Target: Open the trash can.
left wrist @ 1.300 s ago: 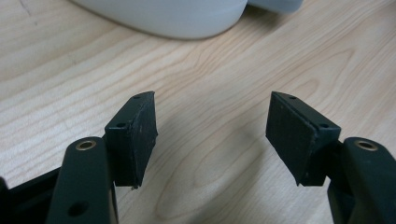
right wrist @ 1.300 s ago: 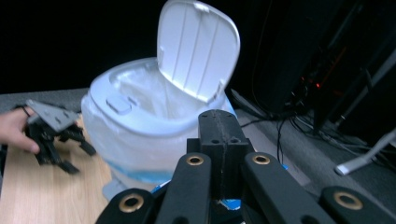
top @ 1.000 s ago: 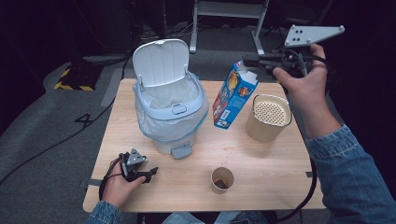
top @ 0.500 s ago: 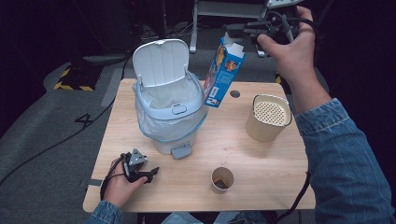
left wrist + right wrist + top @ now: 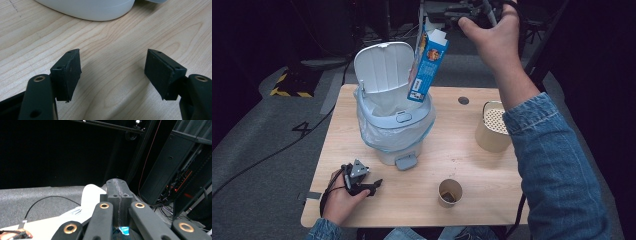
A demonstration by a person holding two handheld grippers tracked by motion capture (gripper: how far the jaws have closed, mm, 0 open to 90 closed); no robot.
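Observation:
A blue carton (image 5: 427, 65) hangs tilted over the open white bin (image 5: 412, 142), its lower end inside the rim. My right gripper (image 5: 443, 21) is shut on the carton's top flap, high at the back. In the right gripper view the jaws (image 5: 117, 187) are pressed together, with a scrap of blue carton (image 5: 123, 230) under them. The bin's lid (image 5: 384, 72) stands up and a plastic liner hangs over the rim. My left gripper (image 5: 373, 186) lies on the table near the front left, open with nothing between its fingers (image 5: 113, 67).
A paper cup (image 5: 450, 192) with something dark in it stands front centre. A beige perforated canister (image 5: 492, 127) stands at the right under the person's sleeve. The wooden table (image 5: 447, 150) has a cable hole (image 5: 463, 100). The bin's base (image 5: 95, 10) is just beyond the left jaws.
The right hand has carried the carton up off the table and to the left, from beside the canister to over the bin. The left hand has stayed put.

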